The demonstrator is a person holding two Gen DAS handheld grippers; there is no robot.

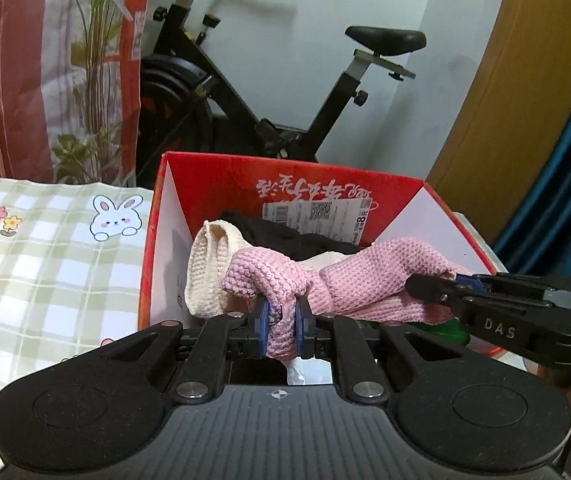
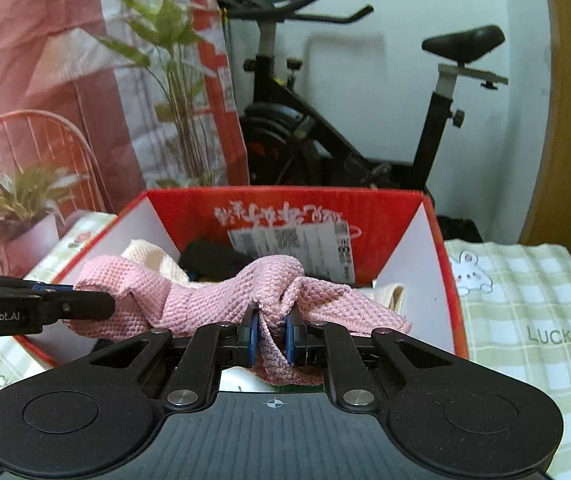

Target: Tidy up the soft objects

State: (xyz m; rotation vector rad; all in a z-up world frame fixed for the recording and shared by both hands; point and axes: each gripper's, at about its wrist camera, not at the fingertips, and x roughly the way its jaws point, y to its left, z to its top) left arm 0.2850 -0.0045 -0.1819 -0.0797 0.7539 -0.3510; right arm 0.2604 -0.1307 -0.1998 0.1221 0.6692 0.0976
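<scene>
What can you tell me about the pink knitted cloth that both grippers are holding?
The pink knitted cloth is a soft, chunky-weave piece, bunched and stretched sideways over the near edge of the red box. The left gripper pinches one bunched end, the right gripper the other. It lies over a cream knit and a black fabric inside the box.

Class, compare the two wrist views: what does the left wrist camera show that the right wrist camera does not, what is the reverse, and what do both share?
Only the left wrist view shows flower stickers on the checked cloth. Only the right wrist view shows a potted plant before an orange wire chair.

Both show the pink knit cloth, pinched by the left gripper and right gripper, over the red box, plus an exercise bike.
</scene>
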